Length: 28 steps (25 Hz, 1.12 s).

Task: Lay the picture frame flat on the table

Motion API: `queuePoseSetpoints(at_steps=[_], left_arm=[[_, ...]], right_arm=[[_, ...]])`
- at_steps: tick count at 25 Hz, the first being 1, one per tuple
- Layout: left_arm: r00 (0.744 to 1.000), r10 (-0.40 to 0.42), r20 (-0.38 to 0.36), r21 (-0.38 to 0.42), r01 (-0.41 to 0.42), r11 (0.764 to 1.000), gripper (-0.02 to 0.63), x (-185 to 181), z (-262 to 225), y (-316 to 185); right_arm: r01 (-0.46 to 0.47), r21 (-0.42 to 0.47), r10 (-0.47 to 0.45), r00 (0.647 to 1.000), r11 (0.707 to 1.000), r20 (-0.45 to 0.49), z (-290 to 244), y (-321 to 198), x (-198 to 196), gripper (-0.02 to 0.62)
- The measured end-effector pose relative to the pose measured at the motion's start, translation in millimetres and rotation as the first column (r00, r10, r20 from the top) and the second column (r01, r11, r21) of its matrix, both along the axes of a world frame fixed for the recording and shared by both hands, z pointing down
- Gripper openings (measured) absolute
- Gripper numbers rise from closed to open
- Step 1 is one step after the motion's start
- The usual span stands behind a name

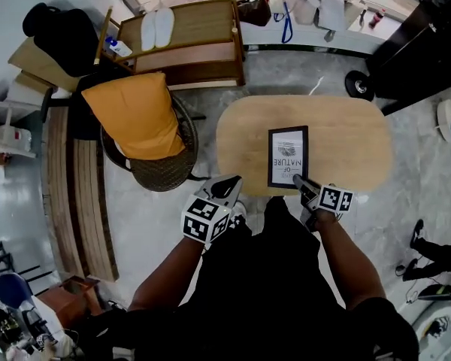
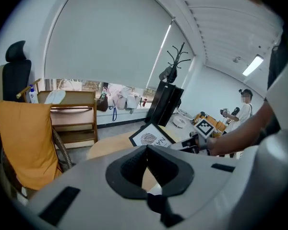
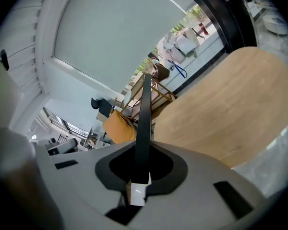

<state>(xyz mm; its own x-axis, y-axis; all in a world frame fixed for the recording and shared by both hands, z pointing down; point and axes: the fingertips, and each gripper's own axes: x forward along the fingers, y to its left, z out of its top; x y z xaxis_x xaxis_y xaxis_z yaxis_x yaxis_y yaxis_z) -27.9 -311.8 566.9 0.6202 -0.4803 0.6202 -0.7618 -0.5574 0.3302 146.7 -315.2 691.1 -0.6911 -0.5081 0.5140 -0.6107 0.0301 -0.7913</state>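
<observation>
Closed on nothing, left fingers (image 1: pixel 231 183) hang at nine o'clock. Right fingers (image 1: pixel 304 188) pinch the near edge of the black rectangular picture frame (image 1: pixel 288 156) at twelve o'clock, apparently not yet flat on the oval wooden desk (image 1: pixel 346 138). Lowering's in hand, I judge; next, ease it flat, then release.

We see the black picture frame (image 1: pixel 288 156), its white print showing a leaf motif and lettering, face up over the wooden counter (image 1: pixel 353 138), near edge clamped in the right tongs (image 1: pixel 301 183).
</observation>
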Motion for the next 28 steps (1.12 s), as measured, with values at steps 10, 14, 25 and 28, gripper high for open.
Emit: queuePoseSetpoints(at_steps=[10, 14, 25, 28], left_arm=[[0.992, -0.118, 0.054, -0.099, 0.123, 0.988, 0.005, 21.6, 42.7, -43.8], [0.985, -0.156, 0.077, -0.141, 0.166, 0.976, 0.005, 17.1, 53.9, -45.1], [0.955, -0.258, 0.147, -0.226, 0.286, 0.931, 0.005, -15.0, 79.4, -16.4], [0.952, -0.265, 0.150, -0.231, 0.295, 0.927, 0.005, -22.9, 80.1, -7.8]], right_arm=[[0.063, -0.218, -0.078, 0.995, 0.974, -0.061, 180.6, -77.5, -0.7, 0.023], [0.070, -0.209, -0.072, 0.997, 0.975, -0.004, 207.6, -99.7, -20.7, 0.023], [0.180, -0.347, -0.243, 0.959, 0.920, -0.147, 300.4, -88.2, -15.3, 0.170], [0.268, -0.364, -0.365, 0.901, 0.892, -0.232, 311.6, -77.6, -19.4, 0.259]])
